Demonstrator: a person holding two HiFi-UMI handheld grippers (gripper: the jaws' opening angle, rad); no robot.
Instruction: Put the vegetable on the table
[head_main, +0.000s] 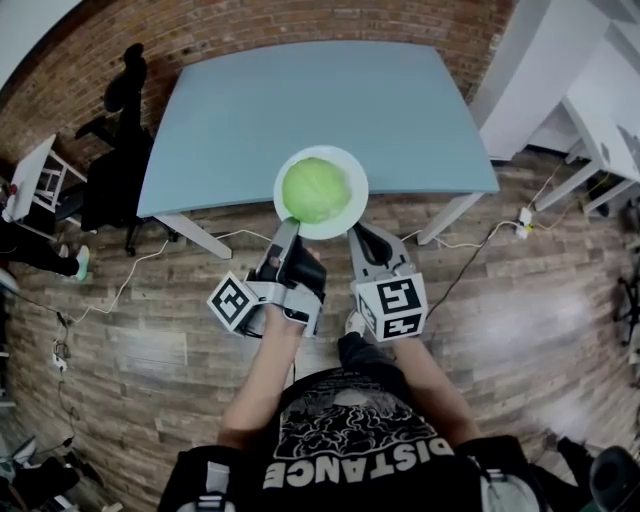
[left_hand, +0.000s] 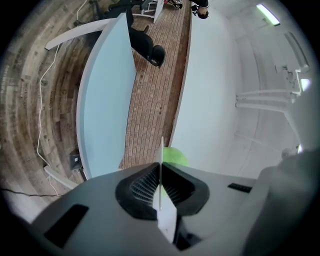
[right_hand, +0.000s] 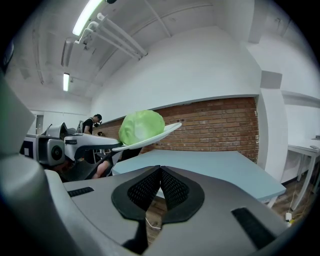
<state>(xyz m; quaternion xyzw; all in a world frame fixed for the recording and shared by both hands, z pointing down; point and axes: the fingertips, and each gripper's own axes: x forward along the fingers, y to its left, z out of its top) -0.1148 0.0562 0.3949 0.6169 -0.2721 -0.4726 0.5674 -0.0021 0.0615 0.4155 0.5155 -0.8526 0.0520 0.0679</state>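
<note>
Pinching only the rim of the round white plate (head_main: 358, 205), the left gripper (head_main: 290, 223) could tilt it, rolling the round green cabbage (head_main: 315, 190) off; right gripper (head_main: 357, 232) pressed together, empty

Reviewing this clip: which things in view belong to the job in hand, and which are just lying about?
Job in hand:
- round green leafy vegetable
- round white plate carrying it
- left gripper, fingers shut on the plate's rim
- light blue table

Lying about:
- black office chair
- white chair
- white desks
</note>
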